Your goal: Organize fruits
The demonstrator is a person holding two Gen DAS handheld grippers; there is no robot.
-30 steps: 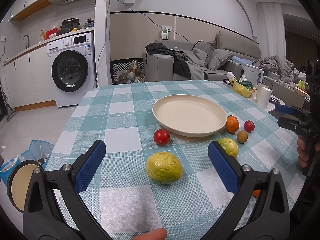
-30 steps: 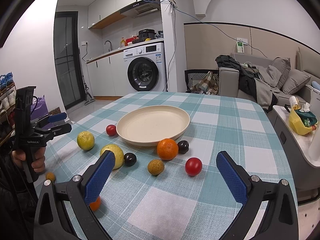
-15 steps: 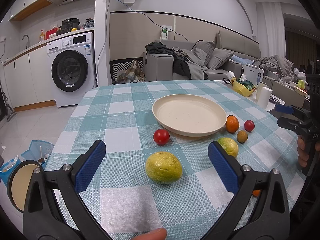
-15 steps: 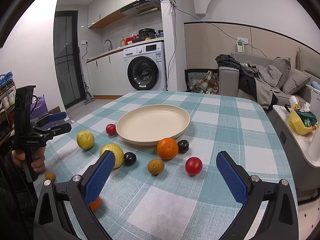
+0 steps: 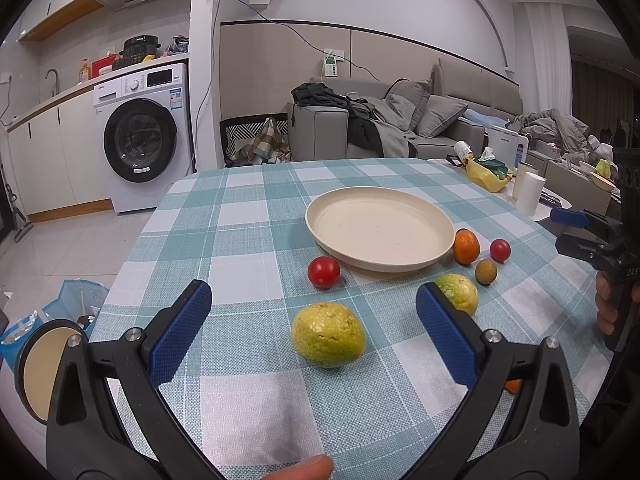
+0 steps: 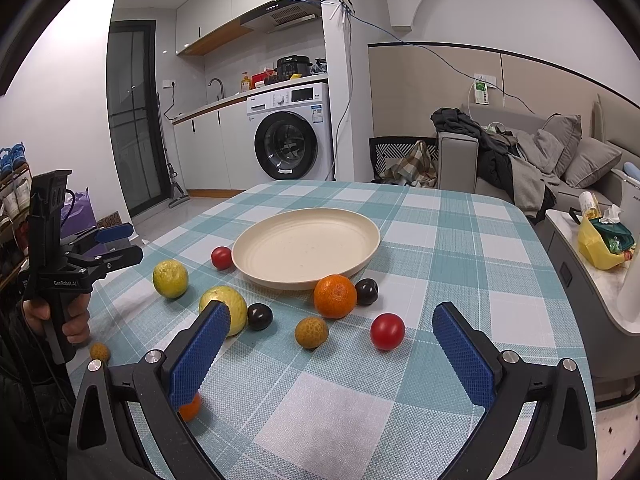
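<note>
An empty cream plate [image 5: 380,230] [image 6: 306,246] sits mid-table on the checked cloth. Fruits lie loose around it. In the left wrist view a yellow-green lemon [image 5: 328,334] lies between the fingers of my open, empty left gripper [image 5: 312,334], with a red tomato [image 5: 324,272] beyond it. In the right wrist view my right gripper [image 6: 330,350] is open and empty above the cloth; an orange [image 6: 335,296], a brown fruit [image 6: 311,332], a red tomato [image 6: 387,331], two dark plums [image 6: 260,316] and a second yellow fruit [image 6: 226,308] lie ahead of it.
The left gripper also shows at the left of the right wrist view [image 6: 116,246]. A small orange fruit [image 6: 190,408] lies near the table's front edge. A side table with a yellow bag [image 6: 600,248] stands right; sofa and washing machine [image 6: 292,136] stand behind.
</note>
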